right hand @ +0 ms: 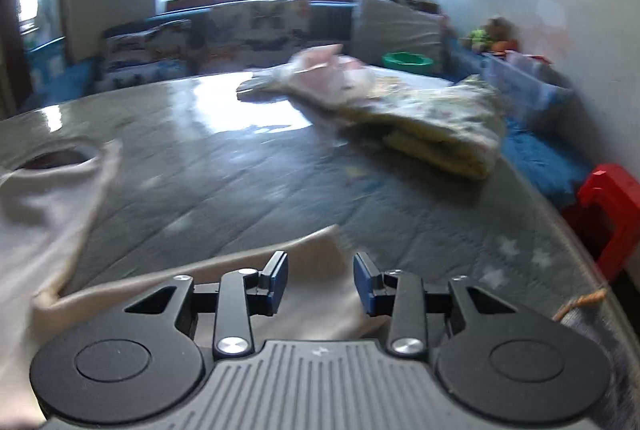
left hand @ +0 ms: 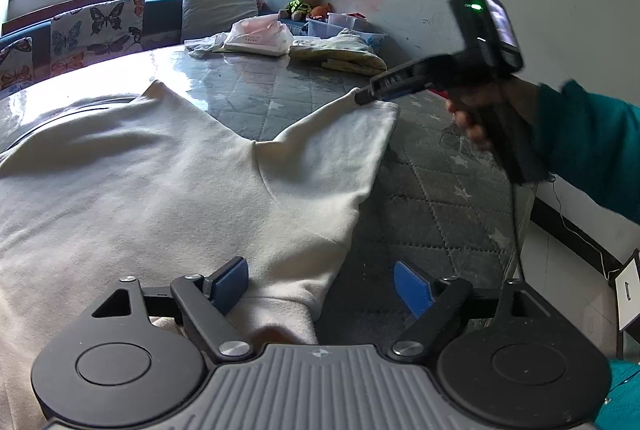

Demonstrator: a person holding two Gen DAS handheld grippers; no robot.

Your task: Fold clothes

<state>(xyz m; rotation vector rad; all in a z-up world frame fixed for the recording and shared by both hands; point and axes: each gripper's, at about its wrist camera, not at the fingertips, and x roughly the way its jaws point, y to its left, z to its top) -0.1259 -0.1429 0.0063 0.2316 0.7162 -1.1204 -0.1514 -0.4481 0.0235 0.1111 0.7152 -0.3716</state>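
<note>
A cream T-shirt [left hand: 160, 189] lies spread on the grey quilted table [left hand: 440, 213]. My left gripper [left hand: 320, 286] is open, its blue pads [left hand: 230, 284] straddling the shirt's lower right corner, with cloth between them. In the left wrist view my right gripper [left hand: 362, 97] is at the end of the shirt's right sleeve [left hand: 352, 133]. In the right wrist view, which is blurred, my right gripper [right hand: 320, 282] is open with the sleeve edge [right hand: 316, 262] between its pads. The neck opening [right hand: 56, 157] shows at the left.
A folded yellow floral cloth [left hand: 340, 53] [right hand: 432, 125] and a plastic bag [left hand: 256, 35] lie at the table's far side. A red stool [right hand: 608, 213] stands past the right edge. Butterfly cushions [left hand: 96, 25] and plush toys [left hand: 304, 3] line the bench behind.
</note>
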